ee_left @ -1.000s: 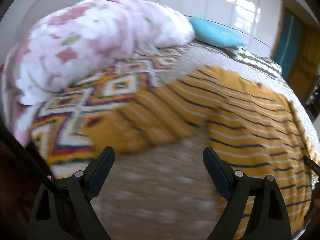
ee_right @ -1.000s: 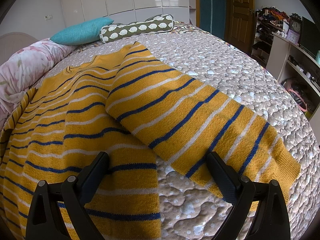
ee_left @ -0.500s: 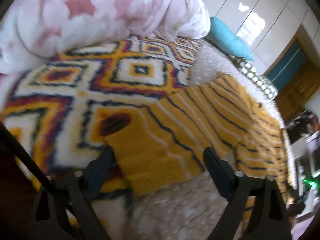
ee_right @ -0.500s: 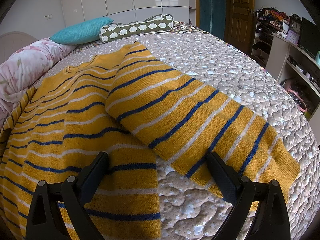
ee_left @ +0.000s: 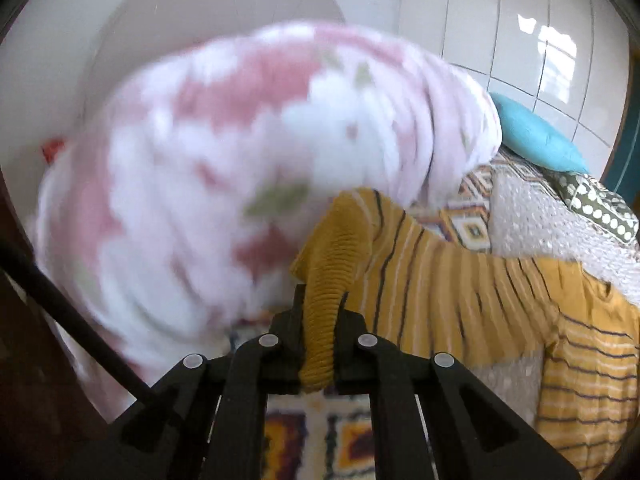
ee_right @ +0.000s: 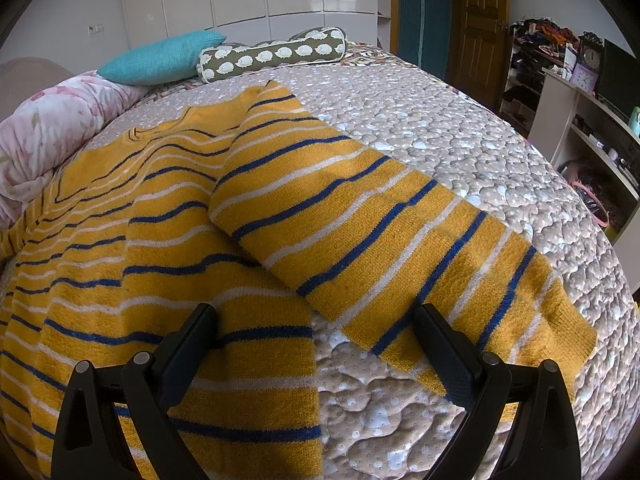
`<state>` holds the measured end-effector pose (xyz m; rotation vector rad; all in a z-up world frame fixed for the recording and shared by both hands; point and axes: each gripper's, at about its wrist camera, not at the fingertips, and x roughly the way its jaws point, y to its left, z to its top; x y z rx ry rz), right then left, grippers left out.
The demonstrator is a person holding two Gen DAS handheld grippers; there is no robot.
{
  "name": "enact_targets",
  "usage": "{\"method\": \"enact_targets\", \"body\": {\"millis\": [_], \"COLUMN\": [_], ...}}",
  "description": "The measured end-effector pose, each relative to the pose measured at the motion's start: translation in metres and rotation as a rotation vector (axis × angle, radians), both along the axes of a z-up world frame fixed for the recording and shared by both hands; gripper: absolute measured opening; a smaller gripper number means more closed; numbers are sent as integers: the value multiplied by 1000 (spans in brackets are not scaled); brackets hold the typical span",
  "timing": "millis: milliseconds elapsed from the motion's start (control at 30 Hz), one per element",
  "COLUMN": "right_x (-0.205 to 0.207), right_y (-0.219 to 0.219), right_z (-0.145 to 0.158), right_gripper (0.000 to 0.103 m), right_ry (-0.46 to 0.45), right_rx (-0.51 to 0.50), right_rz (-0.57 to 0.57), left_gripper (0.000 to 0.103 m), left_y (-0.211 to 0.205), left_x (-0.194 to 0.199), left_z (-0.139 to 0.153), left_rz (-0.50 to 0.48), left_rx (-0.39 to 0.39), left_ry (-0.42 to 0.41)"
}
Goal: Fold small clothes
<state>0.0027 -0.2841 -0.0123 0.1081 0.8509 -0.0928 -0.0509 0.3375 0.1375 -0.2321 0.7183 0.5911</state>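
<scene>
Two grippers working: left gripper (ee_left: 320, 344) pinching sweater (ee_right: 168, 216) cuff (ee_left: 320, 320), sleeve running rightward to body on bed (ee_right: 440, 128); right gripper (ee_right: 316, 344) gaping empty, hovering over hem.

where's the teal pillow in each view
Left wrist: the teal pillow sits at the upper right, behind the pink quilt and beyond the sweater cuff clamped in the left tongs.
Right wrist: the pillow lies at the upper left, at the far edge of the bed.
Shared landmark: the spotted bolster lies right beside it in both.
</scene>
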Motion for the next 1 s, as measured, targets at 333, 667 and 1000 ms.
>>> {"method": "enact_targets", "body": {"millis": [333,667,1000], "right_x": [-5,-11,-14], "right_y": [2,-1,2], "right_z": [3,5,7], "right_gripper": [101,101,102], "right_ry": [-11,-31,-36], "right_rx": [19,64,78], "right_rz": [1,6,8], "left_gripper": [8,8,65], "left_y": [-148,-413,-455], "left_x": [73,128,82], "left_z": [41,19,10], "left_rz": [-330,-837,-962], "left_rx": [-24,-236,-285], "left_ry": [-14,14,29]}}
